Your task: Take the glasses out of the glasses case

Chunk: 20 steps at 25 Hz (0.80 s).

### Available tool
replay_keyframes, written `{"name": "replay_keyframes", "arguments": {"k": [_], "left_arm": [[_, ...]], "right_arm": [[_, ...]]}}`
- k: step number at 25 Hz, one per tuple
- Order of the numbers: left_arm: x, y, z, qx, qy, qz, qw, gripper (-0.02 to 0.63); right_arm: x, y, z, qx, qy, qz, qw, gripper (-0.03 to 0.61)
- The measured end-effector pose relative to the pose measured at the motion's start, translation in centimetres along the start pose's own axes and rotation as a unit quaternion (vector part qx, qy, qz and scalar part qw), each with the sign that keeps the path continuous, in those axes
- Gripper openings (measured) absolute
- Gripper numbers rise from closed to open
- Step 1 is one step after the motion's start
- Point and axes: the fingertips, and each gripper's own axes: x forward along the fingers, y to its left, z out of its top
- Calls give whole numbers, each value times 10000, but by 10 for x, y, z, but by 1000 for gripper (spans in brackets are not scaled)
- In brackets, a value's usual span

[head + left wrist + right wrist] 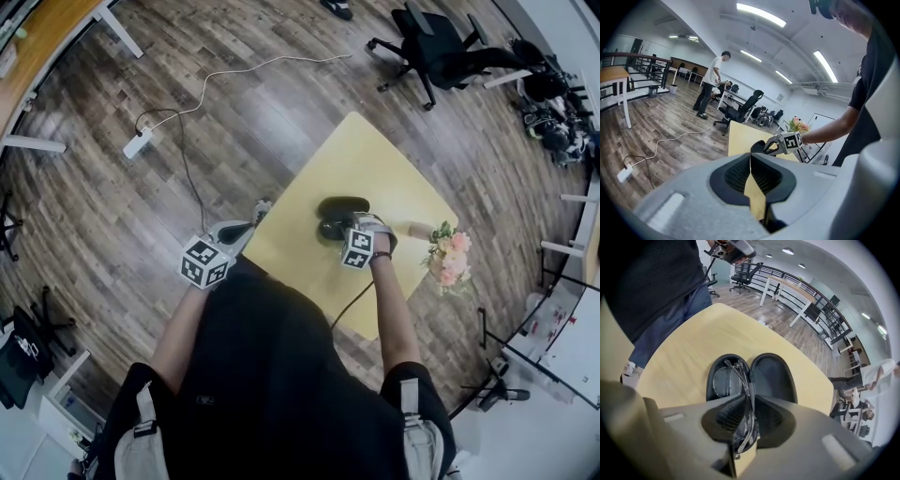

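Two grippers: the right gripper is clamped on the glasses, which seemingly sit partly inside the open case on the table. We see the left gripper with jaws together, empty, beside the table.

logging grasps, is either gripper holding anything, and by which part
The right gripper is shut on the thin-framed glasses, at the frame's near end, over the open black oval case. The left gripper holds nothing.

The case lies on the table, glasses partly inside (flowers at right).
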Motion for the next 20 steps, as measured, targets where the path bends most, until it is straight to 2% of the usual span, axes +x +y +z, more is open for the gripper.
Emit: {"name": "replay_keyframes", "arguments": {"k": [8,17,20], "left_arm": [[-1,1,0,11,-34,-5,10000,12],[0,-13,3,202,-40,-181,9996,12],[0,-19,4,282,-29,-247,9993,12]], "right_arm": [[-4,0,-2,317,-40,197,9993,15],[-31,-2,5,615,-102,-107,9980,14],[-43,-3,5,719,-118,-324,9968,14]]}}
